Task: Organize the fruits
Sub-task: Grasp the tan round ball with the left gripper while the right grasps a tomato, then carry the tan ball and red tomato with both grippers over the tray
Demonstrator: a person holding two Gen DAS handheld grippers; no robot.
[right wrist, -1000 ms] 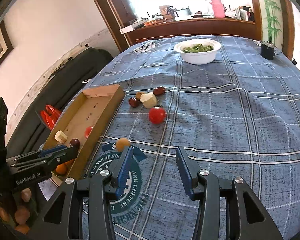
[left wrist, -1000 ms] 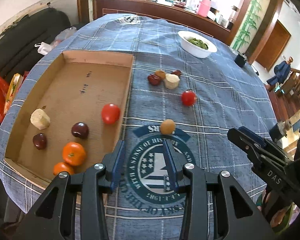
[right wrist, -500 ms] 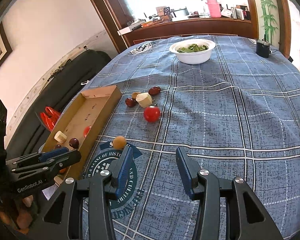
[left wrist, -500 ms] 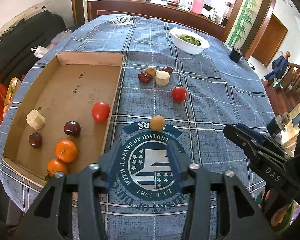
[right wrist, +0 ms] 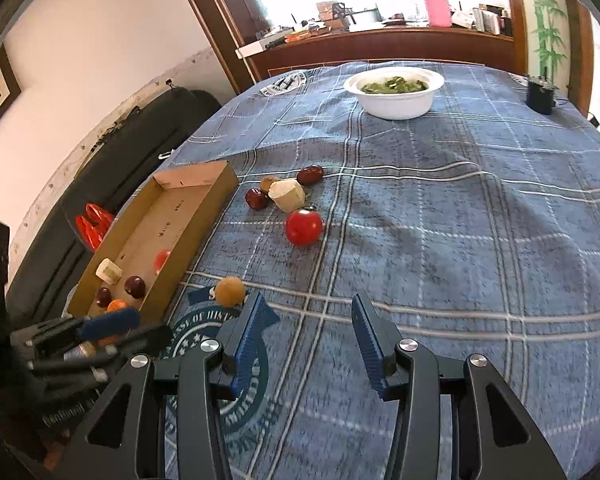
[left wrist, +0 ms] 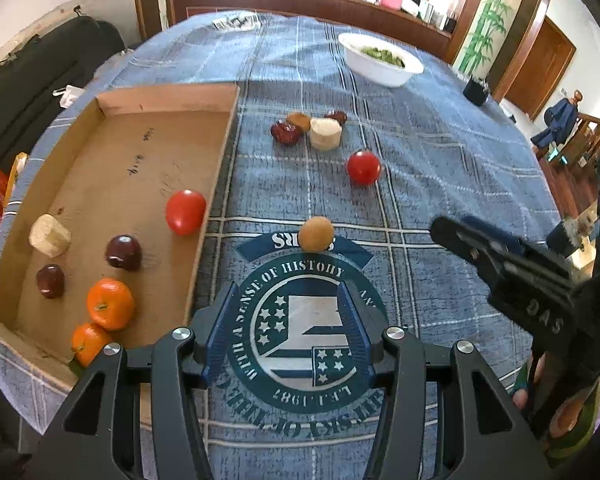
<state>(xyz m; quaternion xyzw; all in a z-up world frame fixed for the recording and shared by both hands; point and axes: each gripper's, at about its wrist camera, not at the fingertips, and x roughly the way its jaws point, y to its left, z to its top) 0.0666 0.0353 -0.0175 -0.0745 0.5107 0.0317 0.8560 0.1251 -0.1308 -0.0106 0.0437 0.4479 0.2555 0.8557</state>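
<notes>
Left gripper (left wrist: 286, 326) first, nearest the lens: its jaws, narrow a second ago, have spread and now stand wide with nothing between them, only the printed emblem (left wrist: 300, 328) of the blue checked cloth showing through the gap. That reads as the setup for the next pick, and the likely target is the small tan round fruit (left wrist: 316, 233), which sits on the surface just beyond the fingertips and a touch right of centre, close to the cardboard tray (left wrist: 216, 152) wall but outside it. The gripper has also eased down and forward, so the fruit looms larger than it did. Over on the right, the right gripper (right wrist: 312, 334) hangs part open and empty, unchanged in its gap, with the same tan fruit just off its left finger. Inside the tray the count stands at two oranges (left wrist: 110, 303), two dark plums (left wrist: 123, 252), a pale banana chunk (left wrist: 50, 235) and a red tomato (left wrist: 185, 211) against the near wall, so the sorting looks roughly half done. Further out, a loose red tomato (left wrist: 363, 167) waits alone on the cloth, and beyond it a small cluster (left wrist: 312, 130) of dark red fruits, a brownish one and a pale chunk huddles together; how many pieces exactly is hard to tell from here. Farthest back sits a white bowl (left wrist: 380, 68) of greens.
</notes>
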